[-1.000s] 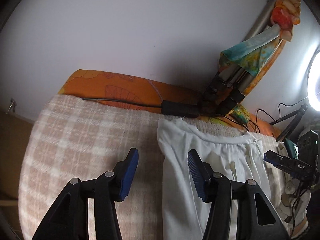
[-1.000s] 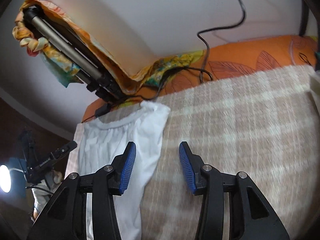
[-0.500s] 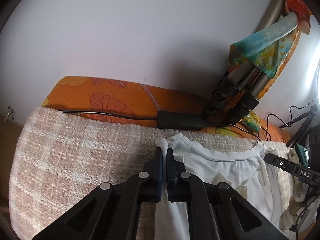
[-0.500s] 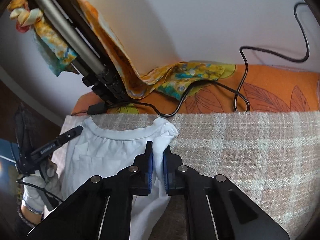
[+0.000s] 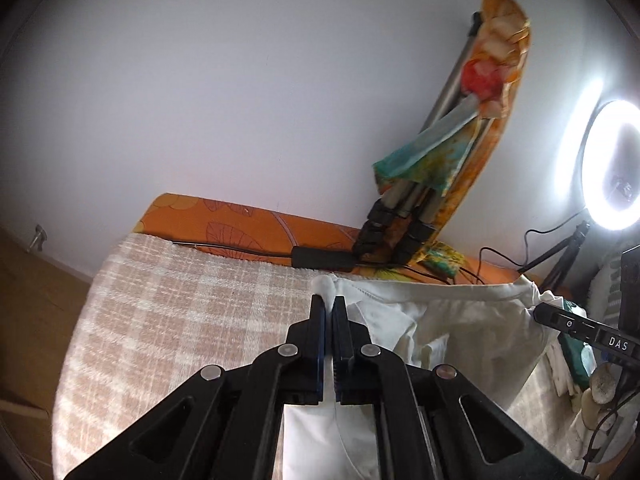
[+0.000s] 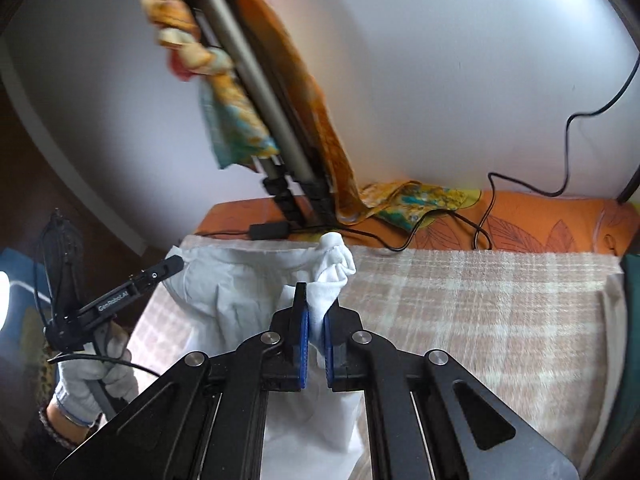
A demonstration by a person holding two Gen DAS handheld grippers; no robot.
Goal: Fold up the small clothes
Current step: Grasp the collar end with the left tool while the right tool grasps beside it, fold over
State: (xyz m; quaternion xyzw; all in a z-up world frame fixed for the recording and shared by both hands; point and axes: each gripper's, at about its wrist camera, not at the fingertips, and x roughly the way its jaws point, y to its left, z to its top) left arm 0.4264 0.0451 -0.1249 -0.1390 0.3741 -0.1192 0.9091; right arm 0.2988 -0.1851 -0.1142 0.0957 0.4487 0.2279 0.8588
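My left camera looks low along my left tongs (image 5: 329, 304) toward the wall; my right does likewise along my right tongs (image 6: 314, 312). Both sit close over the white garment (image 5: 460, 320) and share the tripod (image 6: 256, 80).

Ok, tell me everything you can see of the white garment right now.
The small white cloth garment looks thin and soft, with a stitched neckline hem along its far edge. It is partly lifted off the beige checked woven blanket, sagging and creased between two pinched corners: the left hand-held gripper is shut on one, the right hand-held gripper on the other, bunched above its blue pads.
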